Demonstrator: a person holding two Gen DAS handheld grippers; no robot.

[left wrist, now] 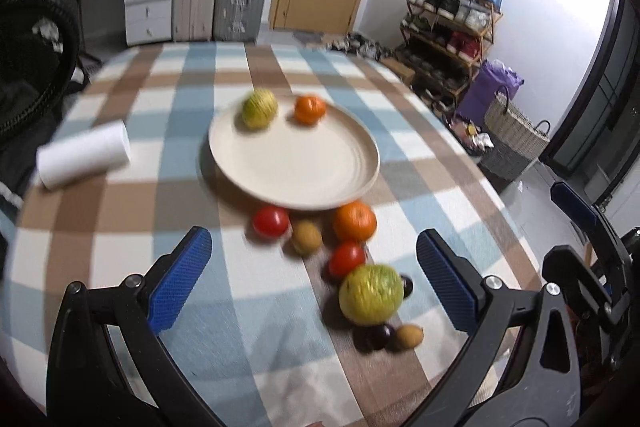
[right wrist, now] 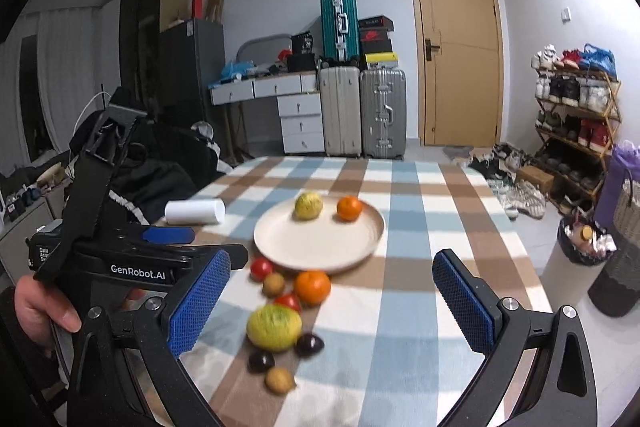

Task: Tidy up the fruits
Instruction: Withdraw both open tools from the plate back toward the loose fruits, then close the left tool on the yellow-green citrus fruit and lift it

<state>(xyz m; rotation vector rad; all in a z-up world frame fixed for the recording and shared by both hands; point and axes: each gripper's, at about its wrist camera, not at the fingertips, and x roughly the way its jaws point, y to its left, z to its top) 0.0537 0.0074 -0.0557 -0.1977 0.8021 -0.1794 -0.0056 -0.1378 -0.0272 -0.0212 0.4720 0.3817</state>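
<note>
A cream plate [left wrist: 304,163] [right wrist: 316,243] on the checked tablecloth holds a yellow-green fruit [left wrist: 259,108] [right wrist: 308,205] and an orange [left wrist: 310,109] [right wrist: 349,208] at its far side. In front of the plate lie two tomatoes [left wrist: 271,221] [left wrist: 346,259], an orange [left wrist: 355,221] [right wrist: 312,287], a kiwi [left wrist: 306,237], a large yellow-green fruit [left wrist: 371,294] [right wrist: 274,327], two dark plums [left wrist: 380,336] [right wrist: 309,344] and a small brown fruit [left wrist: 409,337] [right wrist: 280,379]. My left gripper [left wrist: 316,279] is open above the loose fruit. My right gripper [right wrist: 332,307] is open, empty, just right of them.
A white paper roll [left wrist: 84,155] [right wrist: 195,212] lies left of the plate. The left gripper's body, held by a hand [right wrist: 44,311], fills the right wrist view's left side. Suitcases, drawers, a door and a shoe rack stand beyond the table.
</note>
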